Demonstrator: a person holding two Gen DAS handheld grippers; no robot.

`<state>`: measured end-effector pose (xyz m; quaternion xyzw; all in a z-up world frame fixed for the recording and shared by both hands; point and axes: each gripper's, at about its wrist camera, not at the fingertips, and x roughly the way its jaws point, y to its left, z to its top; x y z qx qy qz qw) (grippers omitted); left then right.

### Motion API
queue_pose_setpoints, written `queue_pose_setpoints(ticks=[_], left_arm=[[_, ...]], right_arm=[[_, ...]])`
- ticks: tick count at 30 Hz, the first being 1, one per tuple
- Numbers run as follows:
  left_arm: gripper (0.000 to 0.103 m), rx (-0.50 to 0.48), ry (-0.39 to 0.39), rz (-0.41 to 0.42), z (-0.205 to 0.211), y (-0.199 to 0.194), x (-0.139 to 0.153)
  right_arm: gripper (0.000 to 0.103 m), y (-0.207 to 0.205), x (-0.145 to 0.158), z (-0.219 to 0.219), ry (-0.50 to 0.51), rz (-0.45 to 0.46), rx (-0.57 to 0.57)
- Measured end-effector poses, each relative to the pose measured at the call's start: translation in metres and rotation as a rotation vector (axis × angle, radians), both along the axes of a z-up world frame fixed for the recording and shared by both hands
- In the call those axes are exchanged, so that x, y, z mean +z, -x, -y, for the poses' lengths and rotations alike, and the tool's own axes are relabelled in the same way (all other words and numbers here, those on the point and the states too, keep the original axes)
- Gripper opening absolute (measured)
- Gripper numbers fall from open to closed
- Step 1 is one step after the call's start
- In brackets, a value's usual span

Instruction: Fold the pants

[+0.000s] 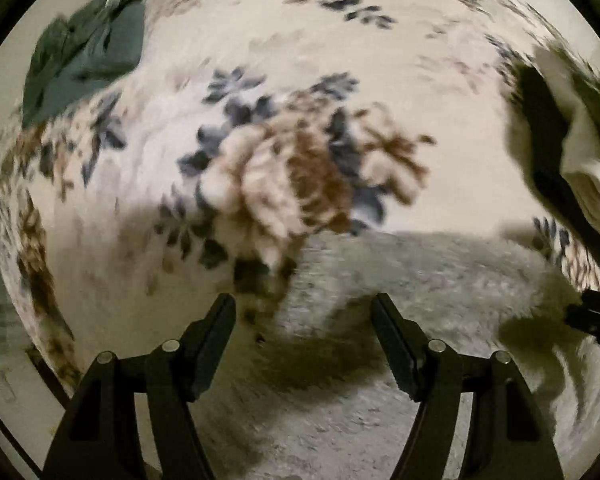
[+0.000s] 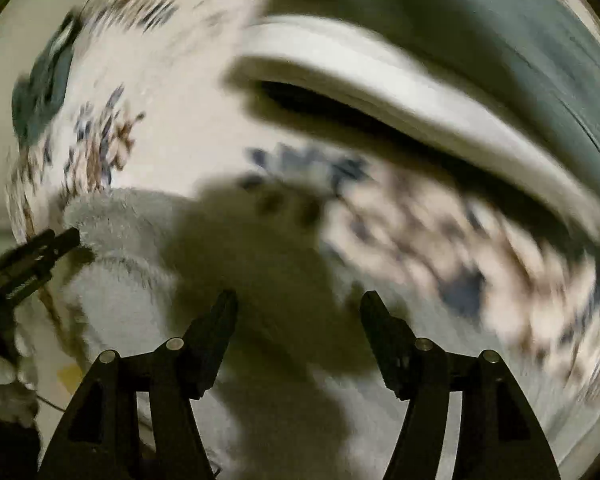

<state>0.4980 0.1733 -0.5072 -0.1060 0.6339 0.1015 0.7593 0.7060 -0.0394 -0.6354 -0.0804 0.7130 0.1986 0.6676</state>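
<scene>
- Pants (image 1: 400,280): pale grey, fuzzy/fleecy fabric, lying flat on a floral blanket (image 1: 340,60), low in the left wrist view, just ahead of the left hand-held gripper (image 1: 303,308).
- Long axis: in the left view the grey cloth runs roughly L-R across the lower frame, its far edge nearly straight. Which end is waist vs hem – can't tell, heavy motion blur.
- In the right wrist view the same pants (image 2: 140,220) sit lower left, a rounded fluffy edge facing away from the camera; the cloth carries on under the right hand-held gripper (image 2: 298,304).
- Left hand-held gripper: black plastic, jaws spread wide, nothing between them; hovering over the pants' near part w/ a dark shadow below.
- Right hand-held gripper: also black, jaws wide apart, empty; shadow falls on the grey cloth ahead of it.
- Each gripper shows at the edge of the other's view: right one at far right (image 1: 596,312), left one at far left (image 2: 36,256), its tip just beside the fluffy pants edge; contact unclear.
- Blanket: cream, soft pile, blue-grey and brown flower print.
- Dark green garment (image 1: 84,52) crumpled at upper left, well apart from the pants.
- White folded cloth (image 2: 400,92) w/ dark green cloth behind it, upper right in the right view; smooth, thick rounded edge.
</scene>
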Motion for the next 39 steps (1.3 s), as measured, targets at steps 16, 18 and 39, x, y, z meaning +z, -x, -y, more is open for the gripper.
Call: queue_pose_setpoints(ticks=[16, 18, 39], left_arm=[[0.068, 0.016, 0.123, 0.019, -0.032, -0.026, -0.031], [0.061, -0.025, 0.128, 0.029, -0.025, -0.040, -0.038], [0.054, -0.063, 0.425, -0.072, 0.152, -0.068, 0.023]], right_arm=[[0.057, 0.005, 0.007, 0.062, -0.021, -0.037, -0.250], [0.061, 0.027, 0.020, 0.094, -0.062, -0.040, -0.302], [0.090, 0.184, 0.090, 0.421, -0.061, -0.047, -1.318]])
